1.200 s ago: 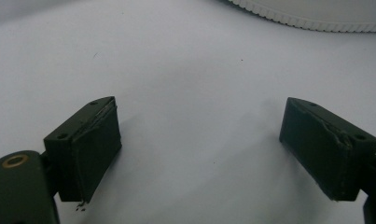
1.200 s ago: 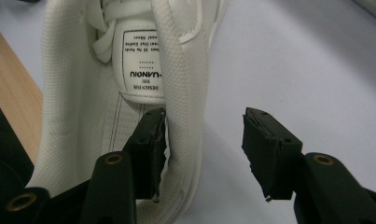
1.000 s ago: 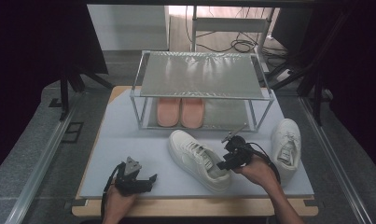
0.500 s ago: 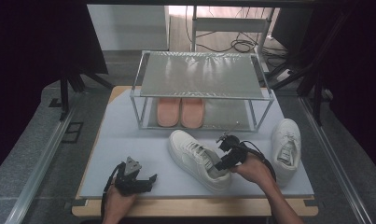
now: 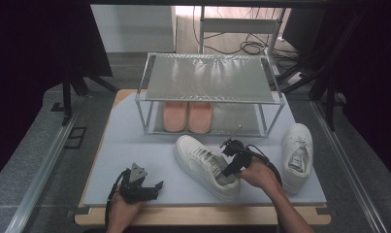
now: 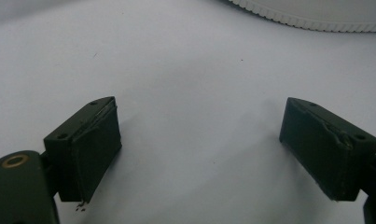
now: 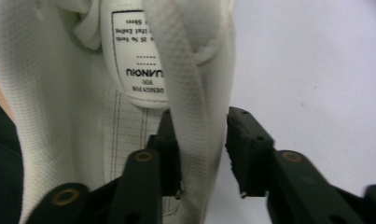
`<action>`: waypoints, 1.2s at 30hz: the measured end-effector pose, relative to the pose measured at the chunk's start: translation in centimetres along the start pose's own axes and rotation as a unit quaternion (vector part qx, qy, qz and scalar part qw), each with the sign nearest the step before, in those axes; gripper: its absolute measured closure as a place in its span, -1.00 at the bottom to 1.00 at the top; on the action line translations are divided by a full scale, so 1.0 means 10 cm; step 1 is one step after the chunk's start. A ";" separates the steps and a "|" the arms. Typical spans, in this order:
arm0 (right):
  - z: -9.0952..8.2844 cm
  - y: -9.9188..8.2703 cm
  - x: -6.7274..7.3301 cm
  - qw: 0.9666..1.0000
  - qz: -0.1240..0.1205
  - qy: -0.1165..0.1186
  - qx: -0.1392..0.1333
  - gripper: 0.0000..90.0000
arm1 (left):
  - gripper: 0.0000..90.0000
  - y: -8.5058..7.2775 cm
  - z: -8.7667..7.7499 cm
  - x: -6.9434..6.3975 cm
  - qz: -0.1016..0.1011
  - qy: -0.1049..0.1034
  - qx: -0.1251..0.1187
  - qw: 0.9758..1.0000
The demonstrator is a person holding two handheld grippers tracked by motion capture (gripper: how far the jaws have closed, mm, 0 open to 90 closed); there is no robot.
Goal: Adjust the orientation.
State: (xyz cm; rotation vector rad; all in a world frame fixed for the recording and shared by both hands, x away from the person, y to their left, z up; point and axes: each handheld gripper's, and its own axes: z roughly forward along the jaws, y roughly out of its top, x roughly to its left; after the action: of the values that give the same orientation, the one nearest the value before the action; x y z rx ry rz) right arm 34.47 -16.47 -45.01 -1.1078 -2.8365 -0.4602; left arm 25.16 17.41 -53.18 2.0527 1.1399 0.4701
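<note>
On the left, my left hand-held gripper (image 5: 143, 187) rests low at the near edge of the bench (image 5: 135, 145), its jaws spread wide with nothing but bare white bench surface between them. In the left gripper view its pads (image 6: 90, 149) stand well apart, and a ribbed white sole edge (image 6: 307, 18) runs along the top of that view, well beyond the jaws.

Behind, in the middle of the bench, stands a wire rack (image 5: 210, 80) with a flat mesh top. On its lower shelf a pair of pink slippers (image 5: 187, 116) lies side by side, toward the left half.

In front of the rack lies the shoe (image 5: 205, 165), a white sneaker set at a slant, its toe toward the rack and its heel toward me. My right hand-held gripper (image 5: 234, 160) is at its opening, near the heel. In the right gripper view the jaws straddle the shoe's collar (image 7: 195, 116): one jaw is inside the shoe, beside the tongue's label (image 7: 139, 51), the other outside over the bench. The jaws have just been closing on that padded wall; the inner pad touches it, while a thin gap shows at the outer pad, so I am not yet pinching it.

Farther right, the second white sneaker (image 5: 297, 153) lies near the bench's right edge, apart from my hand.
</note>
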 end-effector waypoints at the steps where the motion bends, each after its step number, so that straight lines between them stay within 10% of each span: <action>1: 0.00 0.00 0.00 1.000 0.001 -0.002 0.001 0.59 | -0.74 0.00 0.00 0.00 0.000 0.000 0.000 1.000; 8: -0.01 0.01 0.03 1.000 -0.002 -0.021 0.001 0.74 | -0.74 0.00 0.00 0.00 0.000 0.000 0.000 1.000; 36: -0.38 -0.20 -0.09 0.995 0.037 0.045 -0.079 0.82 | -0.74 0.00 0.00 0.00 -0.001 0.000 -0.001 1.000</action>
State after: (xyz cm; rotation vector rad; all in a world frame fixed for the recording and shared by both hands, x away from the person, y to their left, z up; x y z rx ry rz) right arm 33.58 -19.56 -42.03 -1.1803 -2.7094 -0.7195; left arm 25.18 17.40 -53.17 2.0496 1.1409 0.4700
